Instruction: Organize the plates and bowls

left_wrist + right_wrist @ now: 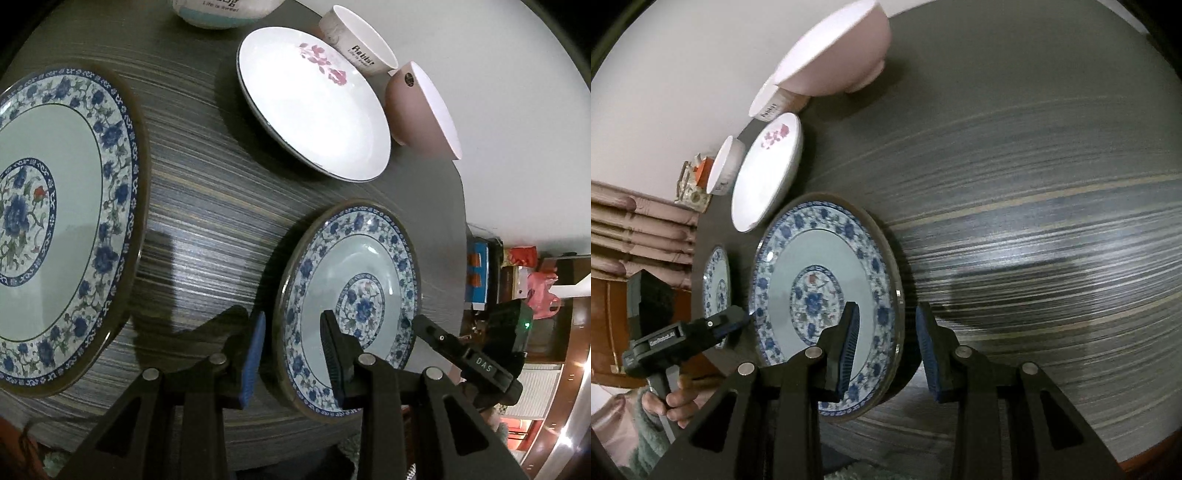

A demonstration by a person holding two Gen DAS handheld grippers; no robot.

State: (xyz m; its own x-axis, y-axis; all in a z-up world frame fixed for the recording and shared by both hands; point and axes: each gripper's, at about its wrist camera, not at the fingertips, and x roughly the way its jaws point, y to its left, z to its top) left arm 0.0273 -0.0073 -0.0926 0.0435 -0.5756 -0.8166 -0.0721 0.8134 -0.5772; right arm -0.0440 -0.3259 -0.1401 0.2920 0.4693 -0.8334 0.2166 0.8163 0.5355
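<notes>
My left gripper (291, 354) stands partly open, its two pads straddling the near-left rim of the small blue-flowered plate (351, 291), one pad outside over the striped table (207, 206), one above the plate's well; whether either pad touches the rim I cannot tell. My right gripper (886, 347) is likewise partly open, bracketing the right rim of the large blue-flowered plate (820, 258); contact is unclear there too. Both plates lie flat, faces up. Farther off sit a white rose plate (314, 107), a pink bowl (417, 107) and a white bowl (354, 40).
</notes>
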